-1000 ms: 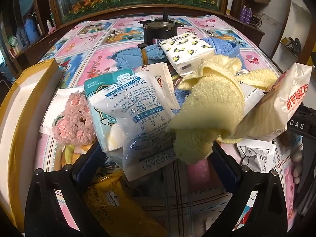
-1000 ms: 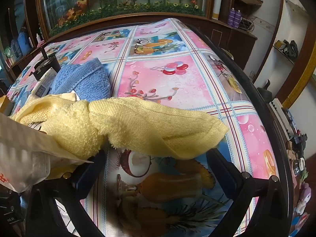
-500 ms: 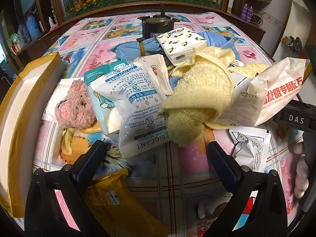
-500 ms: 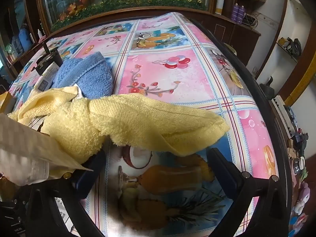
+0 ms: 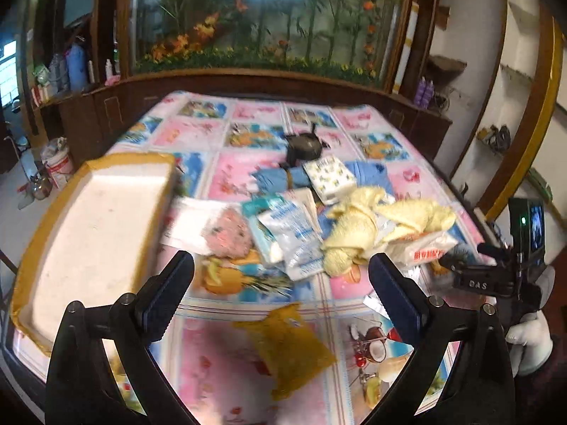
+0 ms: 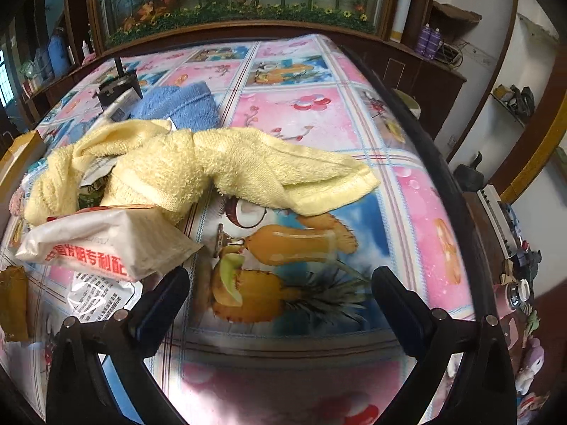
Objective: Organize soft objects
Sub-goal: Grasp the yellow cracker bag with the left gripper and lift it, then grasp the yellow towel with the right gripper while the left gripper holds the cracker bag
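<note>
Since the earlier frames, both grippers have pulled back and released the yellow towel (image 5: 358,226), which now lies slack on the table.

Left wrist view: the left gripper (image 5: 281,283) has its jaws apart and empty, raised above the patterned tablecloth (image 5: 230,364). The towel sits right of centre in the pile, draped over a white packet with red print (image 5: 430,249). Left of it lie the desiccant sachets (image 5: 288,233) and a pink plush toy (image 5: 228,235). A yellow pouch (image 5: 294,347) lies near, between the fingers. A foam tray (image 5: 95,226) stands at the left. Far behind are a tissue pack (image 5: 331,179) and blue cloth (image 5: 280,179). This view is motion-blurred.

Right wrist view: the right gripper (image 6: 280,304) also has its jaws apart and empty. The towel (image 6: 212,168) stretches from the left pile to a free end at centre, touching the white packet (image 6: 106,244) at near left. A blue towel (image 6: 180,106) lies far left.

Risk: because the towel is twisted and entangled with packets, a grasp at its middle would probably drag the packets along or scatter them. Motion blur may also cause a misaligned approach.
</note>
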The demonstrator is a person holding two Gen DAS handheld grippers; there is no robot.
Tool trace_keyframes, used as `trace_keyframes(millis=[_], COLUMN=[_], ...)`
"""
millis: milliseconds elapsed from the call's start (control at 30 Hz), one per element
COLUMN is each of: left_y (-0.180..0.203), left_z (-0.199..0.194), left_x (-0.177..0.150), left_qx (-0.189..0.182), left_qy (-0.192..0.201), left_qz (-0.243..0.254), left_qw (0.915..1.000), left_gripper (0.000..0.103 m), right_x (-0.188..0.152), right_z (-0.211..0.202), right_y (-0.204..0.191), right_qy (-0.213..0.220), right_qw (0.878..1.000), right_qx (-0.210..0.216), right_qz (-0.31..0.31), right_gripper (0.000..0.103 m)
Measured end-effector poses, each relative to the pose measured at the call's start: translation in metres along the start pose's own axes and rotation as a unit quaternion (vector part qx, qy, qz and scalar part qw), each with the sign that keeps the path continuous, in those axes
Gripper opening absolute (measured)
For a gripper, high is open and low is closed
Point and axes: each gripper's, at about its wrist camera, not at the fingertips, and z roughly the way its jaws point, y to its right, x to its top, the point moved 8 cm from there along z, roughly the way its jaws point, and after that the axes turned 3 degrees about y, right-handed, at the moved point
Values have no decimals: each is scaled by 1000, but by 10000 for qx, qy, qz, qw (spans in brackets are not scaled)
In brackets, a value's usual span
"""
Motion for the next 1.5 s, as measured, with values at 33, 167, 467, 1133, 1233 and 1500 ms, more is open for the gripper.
trace_keyframes(millis=[33,167,467,1133,1233,1500], left_y=[-14,-57,-41,19,18,0], left_z=[-14,-53,5,76,76,65], left_x=[8,22,-48,-93,-93,-86], left_qx=[54,270,-98,-341,-253,-512], left_qy=[262,1110,-599,-1747,-1737,-1395], left_qz=[-74,-151,-118,385,438,-90], left_qw=[9996,9933,9981,9833,9835,9889], left_gripper=[100,101,100,100,100,64], right_x=[3,24,31,33,43,62], right_z=[-14,-79,-61,-54,-54,-31], right_y=[4,10,-50,-10,-47,-144], right_qy=[240,1741,1150,752,609,112], right_qw=[9997,9842,9837,9757,9729,9752], right_qx=[13,166,1347,1766,2104,2196], right_qz=[69,273,305,1057,739,-237], right_gripper=[102,103,101,100,99,74])
